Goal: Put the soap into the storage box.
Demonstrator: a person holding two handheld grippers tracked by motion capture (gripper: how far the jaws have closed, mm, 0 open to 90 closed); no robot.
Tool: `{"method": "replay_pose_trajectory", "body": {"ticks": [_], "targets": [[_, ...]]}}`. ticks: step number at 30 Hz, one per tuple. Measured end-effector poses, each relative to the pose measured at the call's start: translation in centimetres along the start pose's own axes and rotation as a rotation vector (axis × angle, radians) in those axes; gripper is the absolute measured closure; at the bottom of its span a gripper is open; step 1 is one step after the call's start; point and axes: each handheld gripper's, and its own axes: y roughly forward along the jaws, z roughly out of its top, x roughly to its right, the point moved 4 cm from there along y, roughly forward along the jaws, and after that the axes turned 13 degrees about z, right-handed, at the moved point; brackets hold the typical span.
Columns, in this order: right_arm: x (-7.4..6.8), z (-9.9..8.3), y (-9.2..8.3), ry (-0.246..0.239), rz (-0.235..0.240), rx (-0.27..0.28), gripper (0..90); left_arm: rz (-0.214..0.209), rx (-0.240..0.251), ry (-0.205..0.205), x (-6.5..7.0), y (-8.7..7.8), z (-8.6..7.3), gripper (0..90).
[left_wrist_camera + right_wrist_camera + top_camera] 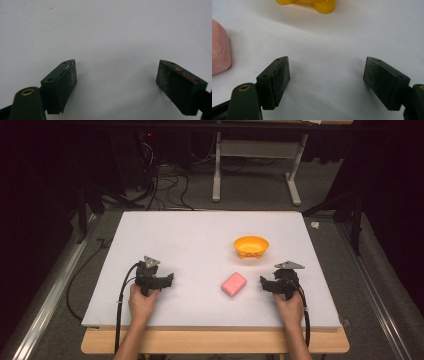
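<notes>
I've got a hand-held gripper in each hand, both low over the white surface [200,235], which is matte and smooth with a pale wooden edge along my side. My left hand-held gripper [117,82] has its jaws spread wide with nothing but bare white between them; the pads [68,80] are dark, flat rectangular blocks with a gritty, speckled face, and there's a brass-ringed hole on the black arm at lower left. My right hand-held gripper [327,82] is just as wide open, gripping nothing, same rough dark pads [282,77]. Between my two hands, nearer the right one, lies a pink block [234,284], a rounded-corner bar with a chalky, slightly dusty look; in the right gripper view it sits at the left edge, apart from my jaws. Beyond it, further from me, stands an orange bowl [251,246], glossy plastic, round and shallow, on small rounded feet, well apart from the block; I cannot see anything inside it. Each gripper carries a grey three-cornered plate on top and trails a black cable back past my wrist. Around the surface it's a dark room: grey floor, tangled black cables [165,180] at the far left, and a pale metal frame [255,165] standing beyond the far edge.
</notes>
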Motion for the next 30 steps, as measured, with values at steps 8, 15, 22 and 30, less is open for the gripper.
{"method": "replay_pose_trajectory", "body": {"ticks": [8, 15, 22, 30], "targets": [[0.01, 0.00, 0.00, 0.003, 0.001, 0.000, 21.8, -0.001, -0.001, 0.002, -0.01, -0.01, 0.00, 17.4], [0.03, 0.01, 0.00, 0.004, 0.004, -0.001, 21.8, -0.001, -0.001, 0.002, -0.01, -0.01, 0.00, 17.4], [0.12, 0.05, 0.02, 0.006, 0.007, 0.000, 21.9, 0.000, -0.001, 0.002, 0.00, -0.01, 0.00, 17.4], [0.07, 0.07, 0.00, 0.008, 0.004, -0.005, 21.3, 0.000, -0.001, 0.001, -0.01, -0.01, 0.00, 17.4]]}}
